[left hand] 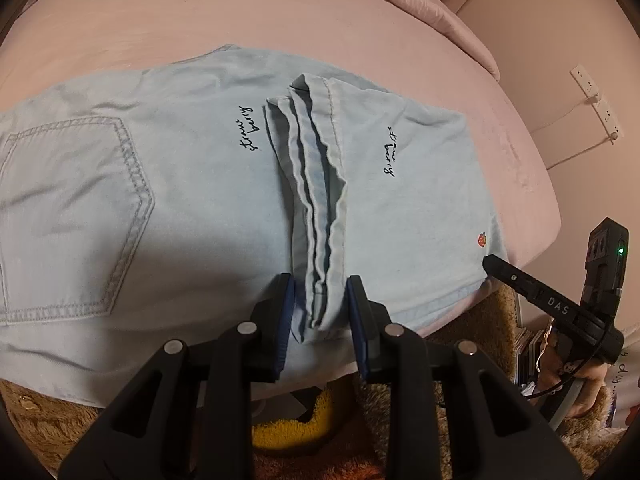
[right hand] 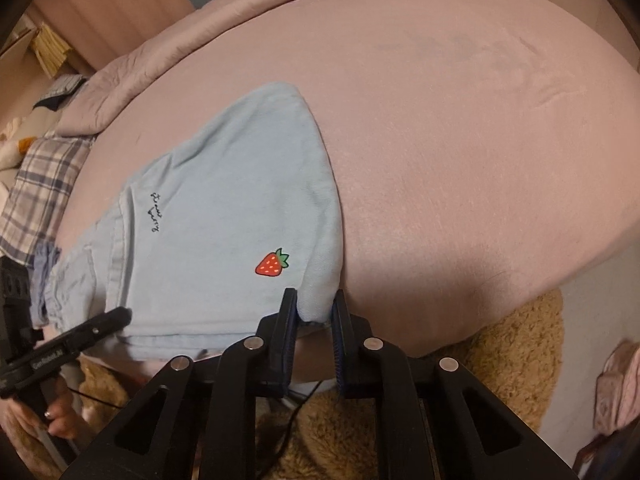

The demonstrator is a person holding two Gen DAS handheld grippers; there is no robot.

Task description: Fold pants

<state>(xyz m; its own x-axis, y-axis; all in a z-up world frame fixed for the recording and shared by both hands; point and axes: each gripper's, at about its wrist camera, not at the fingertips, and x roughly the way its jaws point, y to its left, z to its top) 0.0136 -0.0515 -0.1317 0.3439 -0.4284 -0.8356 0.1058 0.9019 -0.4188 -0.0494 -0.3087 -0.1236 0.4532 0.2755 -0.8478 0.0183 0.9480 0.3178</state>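
Left wrist view has the light blue pants spread flat across the pink bed, already folded over once so the stacked leg hems lie in a ridge running from about 12 o'clock down to 6 o'clock through the middle. The left gripper sits at 6 o'clock with its blue-padded fingers apart, one on each side of the near end of those hems, and there's a gap on both sides, so it isn't squeezing the cloth. A back pocket shows at 9 o'clock, and there's black cursive script on either side of the hems (reads like "strawberry"). At 3 o'clock the right gripper pokes in near the corner with the little strawberry patch.

From the right wrist camera, the right gripper is at 6 o'clock at the bed's near edge, fingers close together around the folded corner of the pants. The strawberry patch is just above it. Can't tell if it's truly clamped. A tan shaggy rug sits at 4 o'clock, plaid fabric at 9 o'clock.
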